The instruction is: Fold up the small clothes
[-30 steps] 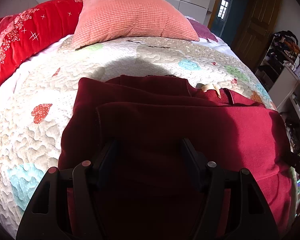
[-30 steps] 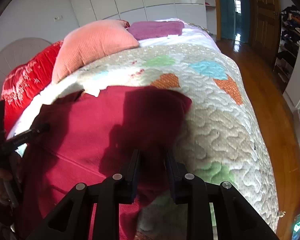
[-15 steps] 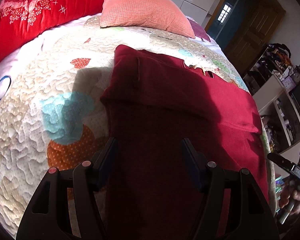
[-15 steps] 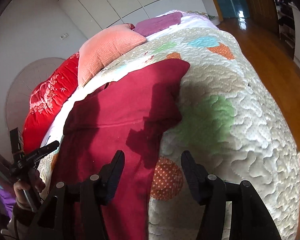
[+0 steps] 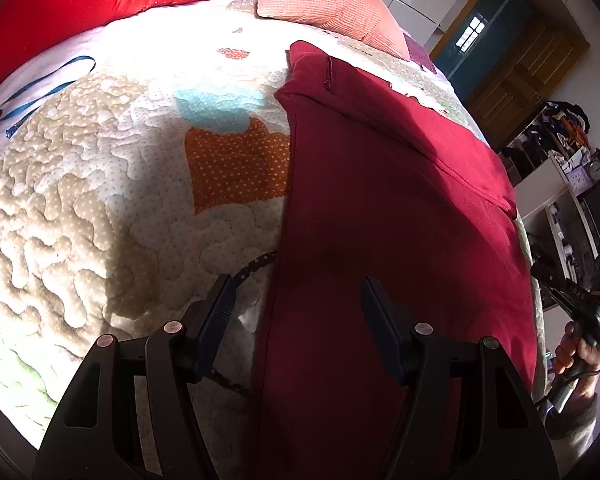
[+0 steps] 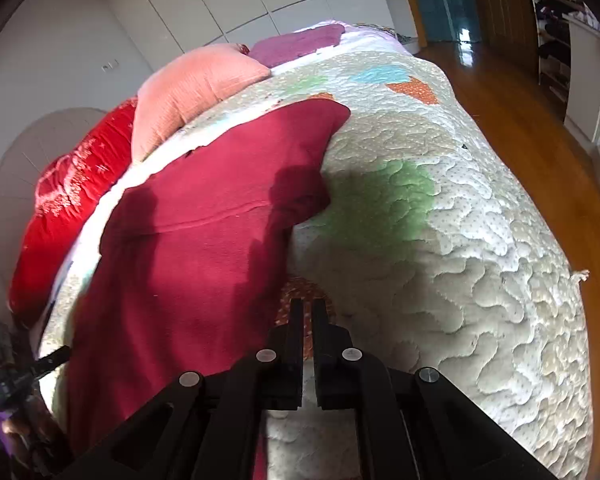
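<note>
A dark red garment [image 5: 380, 208] lies spread on the quilted bed, its upper part folded over, its lower part hanging over the near edge. It also shows in the right wrist view [image 6: 204, 240]. My left gripper [image 5: 296, 292] is open and empty above the garment's left edge. My right gripper [image 6: 308, 304] is shut with nothing between its fingers, just off the garment's right edge over the quilt. The right gripper and the hand holding it also show at the right of the left wrist view [image 5: 580, 300].
The patchwork quilt [image 6: 460, 240] covers the bed. A pink pillow [image 5: 324, 0] and a red bolster [image 5: 100, 0] lie at the head. A blue strap [image 5: 48, 88] lies at the far left. Wooden floor [image 6: 540, 128] and shelves [image 5: 560, 184] are to the right.
Both grippers have pulled back toward the near edge of the bed. The right gripper opened, then shut again, empty. The left stayed open and drifted left.
</note>
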{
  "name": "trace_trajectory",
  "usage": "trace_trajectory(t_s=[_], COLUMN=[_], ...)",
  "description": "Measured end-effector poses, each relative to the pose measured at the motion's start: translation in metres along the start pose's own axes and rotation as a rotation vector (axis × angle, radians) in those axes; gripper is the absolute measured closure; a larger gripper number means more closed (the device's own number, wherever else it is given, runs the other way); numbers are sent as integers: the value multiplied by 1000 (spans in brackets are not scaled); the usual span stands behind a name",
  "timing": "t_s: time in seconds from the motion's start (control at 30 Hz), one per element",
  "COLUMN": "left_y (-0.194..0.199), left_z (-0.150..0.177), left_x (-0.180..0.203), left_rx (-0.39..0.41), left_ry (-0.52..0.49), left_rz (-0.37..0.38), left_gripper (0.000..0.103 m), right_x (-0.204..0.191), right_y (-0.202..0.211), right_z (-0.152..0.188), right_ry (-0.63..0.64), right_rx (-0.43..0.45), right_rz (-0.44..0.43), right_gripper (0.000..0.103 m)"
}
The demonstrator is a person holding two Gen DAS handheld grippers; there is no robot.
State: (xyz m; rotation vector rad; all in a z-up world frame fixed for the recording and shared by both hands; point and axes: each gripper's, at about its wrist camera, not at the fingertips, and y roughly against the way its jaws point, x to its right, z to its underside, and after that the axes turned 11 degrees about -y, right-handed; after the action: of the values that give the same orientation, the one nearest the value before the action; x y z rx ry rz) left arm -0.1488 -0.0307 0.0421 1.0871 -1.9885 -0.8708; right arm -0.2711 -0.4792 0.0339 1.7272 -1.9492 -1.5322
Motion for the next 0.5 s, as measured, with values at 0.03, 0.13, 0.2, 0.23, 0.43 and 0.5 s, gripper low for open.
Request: trace_trajectory(t_s=[0.03, 0.13, 0.2, 0.23, 0.43, 0.5], left_y=[4, 10, 14, 16, 16, 14], left_z=[5, 15, 24, 27, 46, 46], left_x=[-1, -3, -1, -1, 5, 11], left_rx=[4, -10, -20, -26, -47, -56], left_ry=[9, 10, -5, -11, -8, -30], left_rz=[8, 21, 22, 20, -1, -21], left_gripper=[38, 38, 38, 38, 33, 31], right_x=[-3, -8, -8, -6, 9, 3], right_y=[9, 26, 28, 28, 29, 28], right_z=[8, 37, 60, 70, 109, 112], right_ry=[26, 64, 80, 85, 82, 88], right_rx=[-14, -84, -157, -184, -186, -192], right_rz=[-20, -101, -128, -127, -138, -152], right_gripper=[67, 38, 39, 39, 38, 48])
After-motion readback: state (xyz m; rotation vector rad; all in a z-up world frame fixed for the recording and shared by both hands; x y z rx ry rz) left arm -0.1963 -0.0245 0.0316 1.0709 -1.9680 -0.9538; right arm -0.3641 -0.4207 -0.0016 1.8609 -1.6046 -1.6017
